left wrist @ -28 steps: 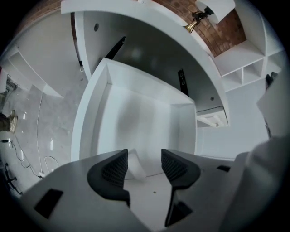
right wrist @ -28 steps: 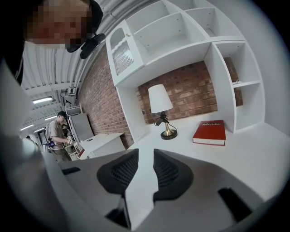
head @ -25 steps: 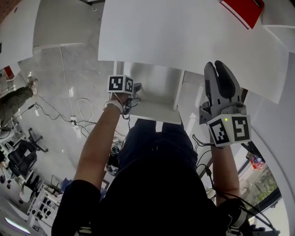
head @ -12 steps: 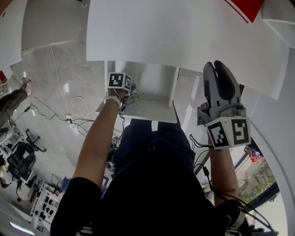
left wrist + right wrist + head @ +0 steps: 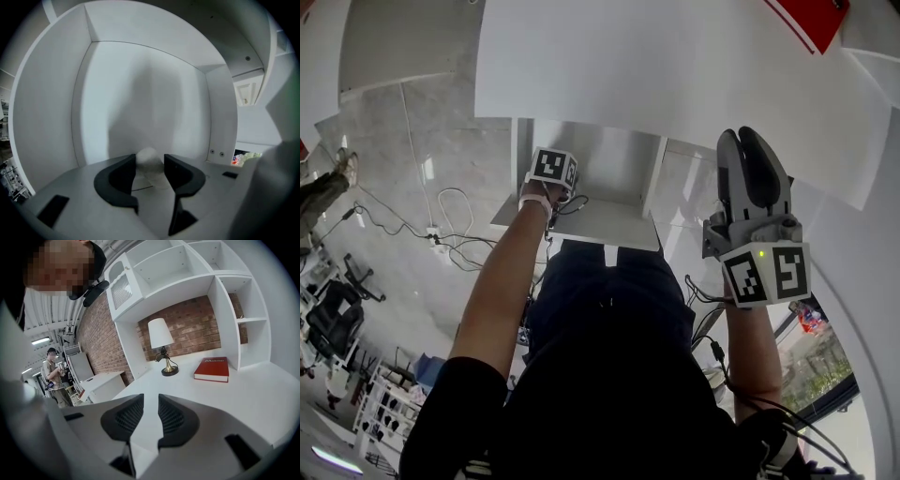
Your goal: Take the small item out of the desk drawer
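Both left gripper (image 5: 150,159) jaws straddle the small item (image 5: 149,165) in the drawer (image 5: 47,117), not yet closed; next squeeze, then lift; right gripper (image 5: 150,400) jaws slightly apart, empty

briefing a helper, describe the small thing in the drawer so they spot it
Under the white desk top is an open white drawer. Inside, between the black jaws of the left gripper, sits a small pale rounded item, the only loose thing in it.

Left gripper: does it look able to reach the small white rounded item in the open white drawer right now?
Probably yes: the left gripper sits inside the open white drawer, jaws apart, the small white rounded item between them, nothing blocking.
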The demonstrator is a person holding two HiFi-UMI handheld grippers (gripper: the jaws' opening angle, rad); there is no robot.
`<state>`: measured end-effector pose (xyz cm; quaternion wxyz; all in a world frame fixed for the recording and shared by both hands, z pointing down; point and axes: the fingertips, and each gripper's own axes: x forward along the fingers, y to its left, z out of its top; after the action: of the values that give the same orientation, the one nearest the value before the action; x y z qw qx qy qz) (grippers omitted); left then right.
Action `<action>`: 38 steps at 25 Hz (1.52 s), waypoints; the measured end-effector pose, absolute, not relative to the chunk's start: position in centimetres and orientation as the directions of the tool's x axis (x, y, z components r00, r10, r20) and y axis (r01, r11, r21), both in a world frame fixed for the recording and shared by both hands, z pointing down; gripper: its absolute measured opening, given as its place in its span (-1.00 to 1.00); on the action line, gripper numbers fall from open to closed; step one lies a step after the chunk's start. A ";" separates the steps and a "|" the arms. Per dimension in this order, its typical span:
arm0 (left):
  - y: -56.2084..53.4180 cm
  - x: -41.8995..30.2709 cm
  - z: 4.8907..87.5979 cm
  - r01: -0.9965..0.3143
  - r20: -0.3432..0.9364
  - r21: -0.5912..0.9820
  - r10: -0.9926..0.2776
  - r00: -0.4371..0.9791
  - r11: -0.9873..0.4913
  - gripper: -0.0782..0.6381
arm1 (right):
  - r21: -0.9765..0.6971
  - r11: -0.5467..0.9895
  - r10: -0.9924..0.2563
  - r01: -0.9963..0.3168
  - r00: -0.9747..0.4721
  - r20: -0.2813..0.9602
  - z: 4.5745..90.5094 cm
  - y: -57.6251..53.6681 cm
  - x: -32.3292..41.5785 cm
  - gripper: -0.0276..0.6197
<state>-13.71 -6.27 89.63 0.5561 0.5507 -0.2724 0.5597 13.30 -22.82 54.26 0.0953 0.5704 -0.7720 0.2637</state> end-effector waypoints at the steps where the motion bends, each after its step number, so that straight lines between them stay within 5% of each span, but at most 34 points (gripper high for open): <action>1: -6.3 -13.7 89.5 -0.923 0.920 0.309 0.320 0.228 -0.230 -0.25 | -0.298 0.212 -0.829 -0.931 -0.333 0.449 54.3 -22.7 13.2 -0.63; 13: -8.3 -14.1 86.2 -0.922 0.945 0.307 0.194 0.265 -0.237 -0.31 | -0.288 0.241 -0.841 -0.927 -0.348 0.414 52.2 -22.2 12.3 -0.64; 38: -16.7 -17.0 62.5 -0.899 0.824 0.233 -0.416 0.385 -0.371 -0.31 | -0.186 0.307 -0.905 -0.933 -0.347 0.247 40.2 -21.3 9.2 -0.64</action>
<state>-17.03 -16.67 62.51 0.3526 0.7537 -0.4360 0.3428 9.19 -21.32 40.18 0.0478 0.5696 -0.8069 0.1490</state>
